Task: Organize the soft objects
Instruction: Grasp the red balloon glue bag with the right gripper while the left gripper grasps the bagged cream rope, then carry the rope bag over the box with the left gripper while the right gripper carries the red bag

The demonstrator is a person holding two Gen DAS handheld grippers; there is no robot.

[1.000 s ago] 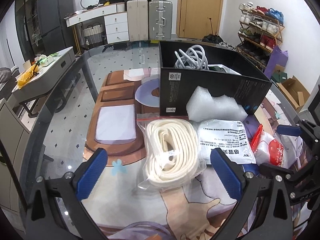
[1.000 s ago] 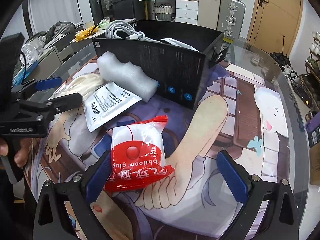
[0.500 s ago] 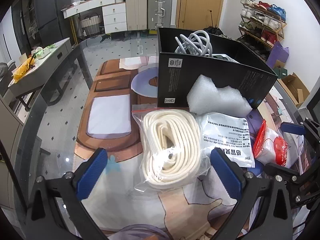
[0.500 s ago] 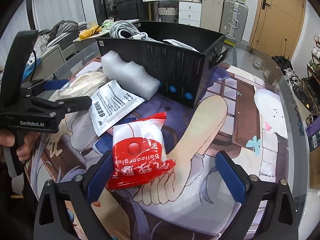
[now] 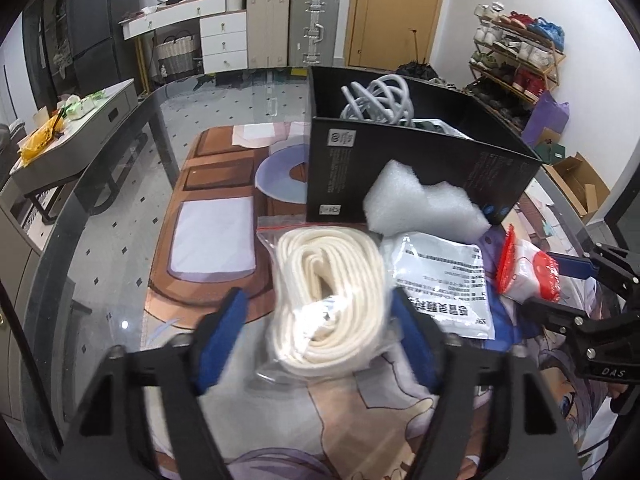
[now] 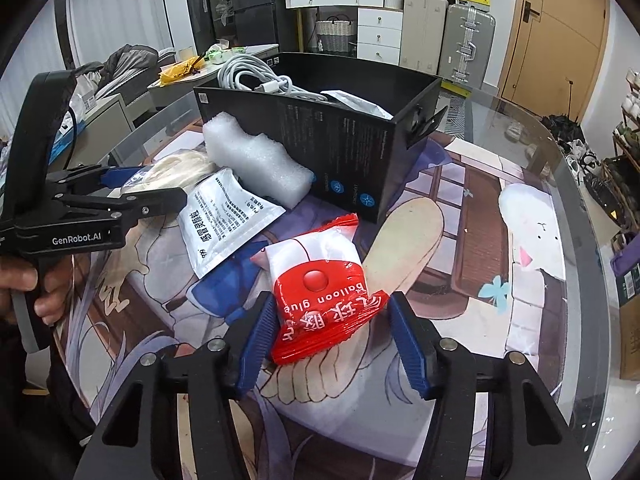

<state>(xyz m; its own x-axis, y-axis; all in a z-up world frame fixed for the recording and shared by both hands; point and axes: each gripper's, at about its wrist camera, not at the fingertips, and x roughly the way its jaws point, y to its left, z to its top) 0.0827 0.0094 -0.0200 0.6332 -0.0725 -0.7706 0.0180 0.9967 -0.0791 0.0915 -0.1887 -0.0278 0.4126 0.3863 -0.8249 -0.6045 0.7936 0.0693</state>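
A: Two grabs at once. Your left gripper (image 5: pixel 316 330) is closing round the bagged cotton webbing (image 5: pixel 332 300); pads not yet pressing.

B: Right gripper (image 6: pixel 330 336) likewise closing on the red balloon-glue packet (image 6: pixel 320 292), mid-mat, before the black box (image 6: pixel 340 152).

A: Risk: slick film slips out, you pinch only plastic.

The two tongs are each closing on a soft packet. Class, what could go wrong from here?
1. The left tongs are closing around the bagged white rope; the slick plastic may slip out, or only a fold may get pinched.
2. The right tongs are closing on just the near end of the red balloon-glue packet, so it may droop or drop when lifted.
3. The black box already holds a cable.
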